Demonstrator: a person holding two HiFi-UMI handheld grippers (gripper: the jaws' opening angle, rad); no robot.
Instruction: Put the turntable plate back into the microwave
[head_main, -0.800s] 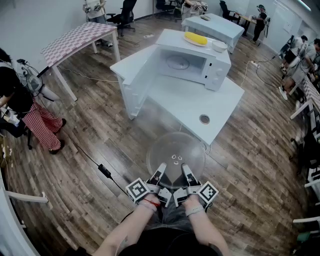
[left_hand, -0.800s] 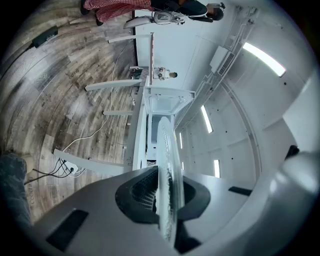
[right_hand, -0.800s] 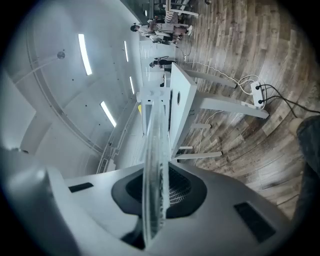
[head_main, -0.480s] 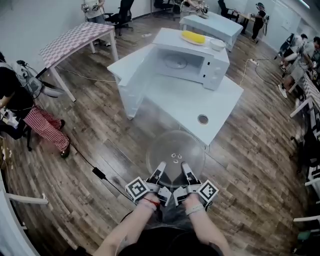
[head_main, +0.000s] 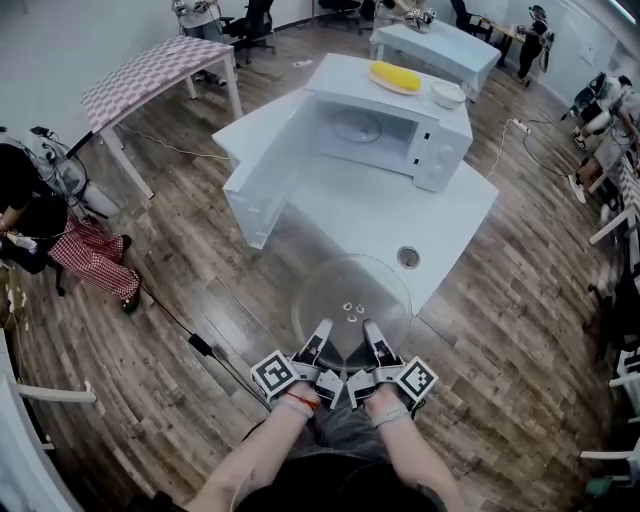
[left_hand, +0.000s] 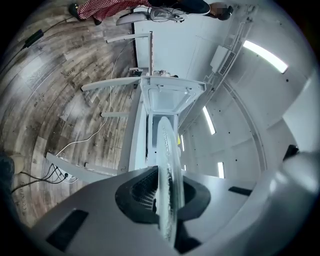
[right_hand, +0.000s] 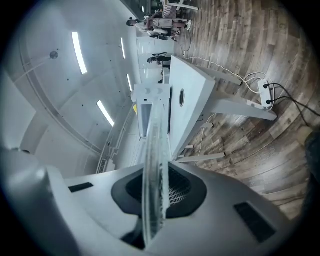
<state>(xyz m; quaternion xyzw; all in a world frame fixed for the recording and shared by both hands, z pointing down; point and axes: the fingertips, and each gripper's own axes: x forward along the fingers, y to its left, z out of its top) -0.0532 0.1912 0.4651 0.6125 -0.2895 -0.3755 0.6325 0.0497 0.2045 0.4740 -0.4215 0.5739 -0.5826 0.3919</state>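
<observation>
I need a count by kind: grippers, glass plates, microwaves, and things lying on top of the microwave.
Grippers: 2 (left gripper, right gripper)
Glass turntable plate: 1
Microwave: 1
Things on top: 2 (yellow item, white bowl)
Total: 6

Head view looks steeply down; both gripper views (close-up) face the microwave (head_main: 385, 130).

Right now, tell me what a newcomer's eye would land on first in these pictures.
The clear glass turntable plate stands out first, held roughly level near the bottom centre of the head view. Its near edge is clamped by the left gripper and the right gripper. Beyond it, the white microwave sits on a white table with its door swung wide open, and something yellow lies on its top.
</observation>
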